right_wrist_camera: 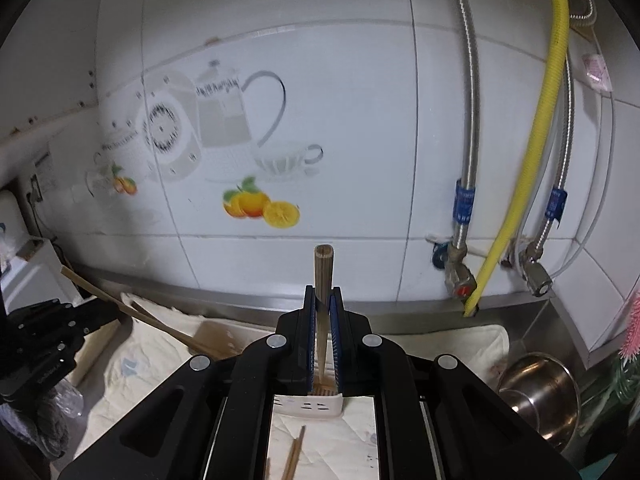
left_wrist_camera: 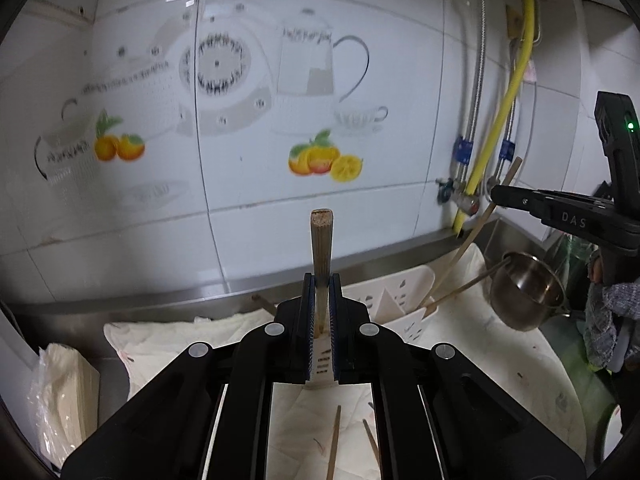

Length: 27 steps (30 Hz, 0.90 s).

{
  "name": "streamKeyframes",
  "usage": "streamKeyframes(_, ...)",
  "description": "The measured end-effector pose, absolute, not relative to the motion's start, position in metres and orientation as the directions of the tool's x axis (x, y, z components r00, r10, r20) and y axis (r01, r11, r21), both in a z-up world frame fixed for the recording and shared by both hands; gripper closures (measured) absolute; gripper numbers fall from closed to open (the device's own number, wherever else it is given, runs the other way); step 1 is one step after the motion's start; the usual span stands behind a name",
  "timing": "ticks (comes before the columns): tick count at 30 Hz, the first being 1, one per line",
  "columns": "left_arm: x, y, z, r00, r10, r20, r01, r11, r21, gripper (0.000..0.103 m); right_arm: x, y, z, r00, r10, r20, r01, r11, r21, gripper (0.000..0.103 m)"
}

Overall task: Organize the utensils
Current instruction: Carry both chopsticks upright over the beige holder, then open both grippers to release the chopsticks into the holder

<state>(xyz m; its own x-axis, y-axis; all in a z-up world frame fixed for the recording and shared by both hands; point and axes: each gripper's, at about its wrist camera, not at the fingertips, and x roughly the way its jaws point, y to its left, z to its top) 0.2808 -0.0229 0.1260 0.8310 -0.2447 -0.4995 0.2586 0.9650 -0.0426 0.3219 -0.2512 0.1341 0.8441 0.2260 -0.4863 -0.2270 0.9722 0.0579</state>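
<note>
Two chopsticks in the air, one per gripper. Left chopstick (left_wrist_camera: 321, 240) pinched upright between the pads of the left gripper (left_wrist_camera: 321, 312), blunt end up, tip hidden behind the jaws. Right chopstick (right_wrist_camera: 323, 272) pinched the same way by the right gripper (right_wrist_camera: 323, 332), tapering down between the blue pads. Both pairs of fingers pressed tight on the wood, no gap showing.

Below and ahead, the white holder (left_wrist_camera: 404, 300) with slotted compartments, already carrying a couple of sticks leaning toward the wall. Loose chopsticks (left_wrist_camera: 334, 440) lying on the cloth (left_wrist_camera: 168, 340) underneath, so more to collect afterwards.

Likely step: carrying both sticks to the holder. Best done by keeping each stick near vertical, bringing the thin end over an open compartment, and lowering until the tip is well inside before easing the grip. Worth taking one side at a time, to avoid crossing grippers over the narrow holder. Worth steering clear of the leaning sticks and the steel pot (left_wrist_camera: 528, 296) just beside the holder. Possible risk: a stick swivelling between the pads if knocked.
</note>
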Motion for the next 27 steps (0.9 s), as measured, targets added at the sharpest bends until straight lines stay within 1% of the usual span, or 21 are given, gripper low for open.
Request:
streamKeyframes(9,0.292,-0.021,0.105,0.801,-0.243,-0.547,0.256,0.965,-0.055,0.097,0.336,-0.248,0.105,0.813,0.217,-0.54,-0.218,0.974,0.063,0.096)
streamKeyframes(21,0.298,-0.019,0.094,0.783,-0.237,-0.575,0.238,0.968,-0.074,0.097,0.341,-0.254,0.095,0.802,0.207,-0.56,-0.201,0.977,0.074,0.094)
streamKeyframes(22,0.298,-0.019,0.094,0.784,-0.236,-0.574,0.237,0.969,-0.074,0.096,0.341,-0.254,0.095,0.803,0.208,-0.559,-0.201,0.977,0.074,0.093)
streamKeyframes(24,0.296,-0.019,0.094,0.785,-0.239,-0.571,0.241,0.968,-0.074,0.096,0.339,-0.255,0.097,0.807,0.206,-0.554,-0.2,0.977,0.072,0.086)
streamKeyframes(25,0.295,-0.02,0.094,0.786,-0.241,-0.569,0.242,0.967,-0.075,0.095,0.338,-0.255,0.098,0.809,0.207,-0.55,-0.2,0.977,0.073,0.081)
streamKeyframes(26,0.294,-0.02,0.095,0.787,-0.24,-0.568,0.241,0.968,-0.076,0.094,0.336,-0.256,0.099,0.812,0.209,-0.545,-0.201,0.977,0.075,0.078)
streamKeyframes(27,0.292,-0.02,0.096,0.788,-0.243,-0.565,0.242,0.967,-0.077,0.094,0.334,-0.256,0.101,0.815,0.209,-0.54,-0.2,0.977,0.075,0.071)
